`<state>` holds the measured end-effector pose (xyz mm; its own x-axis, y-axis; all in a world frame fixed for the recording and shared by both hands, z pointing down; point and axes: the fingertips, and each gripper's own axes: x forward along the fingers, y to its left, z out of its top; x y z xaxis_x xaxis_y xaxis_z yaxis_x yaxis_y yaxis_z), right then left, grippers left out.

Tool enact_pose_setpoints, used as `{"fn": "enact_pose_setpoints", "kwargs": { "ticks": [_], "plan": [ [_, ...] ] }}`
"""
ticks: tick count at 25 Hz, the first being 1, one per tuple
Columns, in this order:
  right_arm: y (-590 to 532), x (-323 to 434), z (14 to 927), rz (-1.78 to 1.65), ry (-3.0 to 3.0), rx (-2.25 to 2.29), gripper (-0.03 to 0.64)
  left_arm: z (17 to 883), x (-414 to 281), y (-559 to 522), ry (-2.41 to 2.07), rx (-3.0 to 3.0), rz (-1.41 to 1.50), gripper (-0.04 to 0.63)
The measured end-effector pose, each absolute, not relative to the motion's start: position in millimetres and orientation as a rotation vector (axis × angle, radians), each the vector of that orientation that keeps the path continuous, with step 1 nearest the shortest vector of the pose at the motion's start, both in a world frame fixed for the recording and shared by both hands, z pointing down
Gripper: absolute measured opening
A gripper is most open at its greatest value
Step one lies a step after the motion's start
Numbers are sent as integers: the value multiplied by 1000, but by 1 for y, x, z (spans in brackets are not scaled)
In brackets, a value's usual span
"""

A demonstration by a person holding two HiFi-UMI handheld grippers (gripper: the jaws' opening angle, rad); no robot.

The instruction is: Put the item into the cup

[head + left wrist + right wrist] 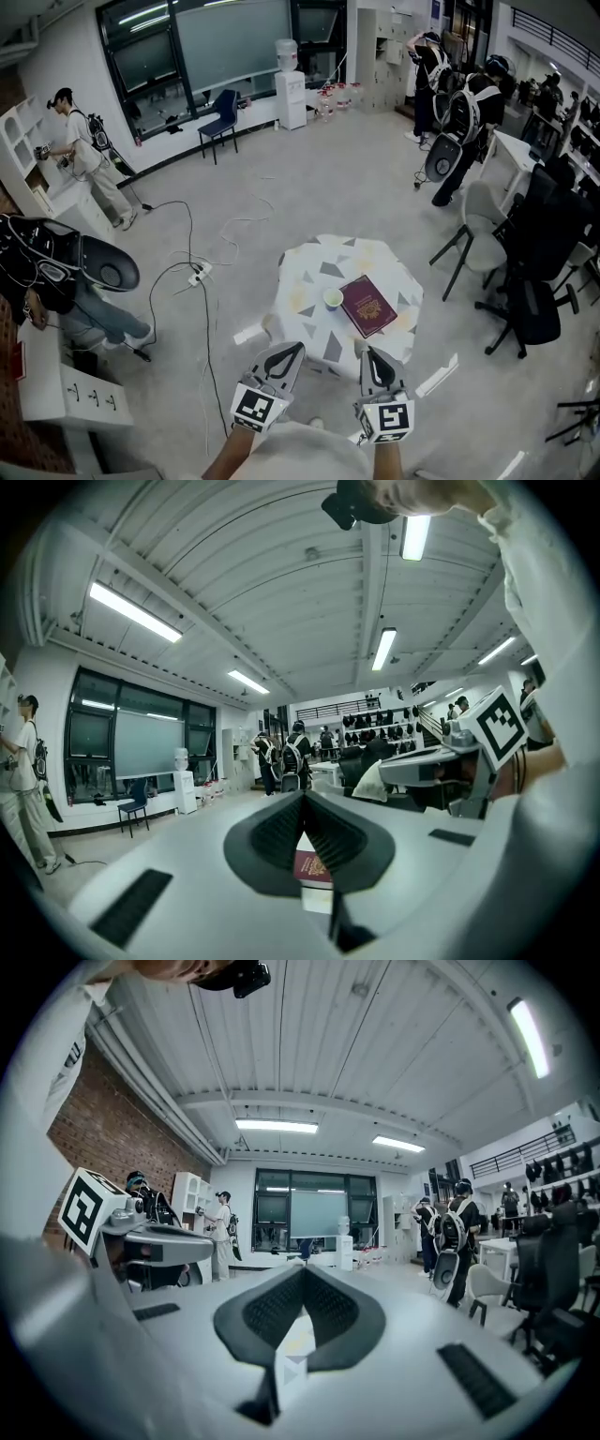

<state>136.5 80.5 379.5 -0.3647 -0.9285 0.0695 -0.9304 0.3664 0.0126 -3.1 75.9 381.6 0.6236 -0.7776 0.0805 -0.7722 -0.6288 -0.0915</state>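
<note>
Held side by side short of the white grey-flecked counter (309, 272): left gripper (298, 347) and right gripper (368, 352), each with jaws pressed together, nothing between. Lying flat on the counter, outside and just right of the small white cup (332, 298): 1 maroon gold-crested booklet (367, 306).

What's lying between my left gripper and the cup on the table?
Nothing but bare patterned tabletop, as the head view shows. The maroon booklet lies to the right of the cup, off the line from the left gripper.
</note>
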Motion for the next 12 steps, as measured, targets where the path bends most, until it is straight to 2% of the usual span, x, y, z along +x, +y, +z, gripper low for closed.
{"fn": "enact_pose_setpoints", "kwargs": {
  "ticks": [12],
  "plan": [
    [38, 141, 392, 46, -2548, 1702, 6, 389, 9, 29, 1331, -2812, -145, 12]
  ]
}}
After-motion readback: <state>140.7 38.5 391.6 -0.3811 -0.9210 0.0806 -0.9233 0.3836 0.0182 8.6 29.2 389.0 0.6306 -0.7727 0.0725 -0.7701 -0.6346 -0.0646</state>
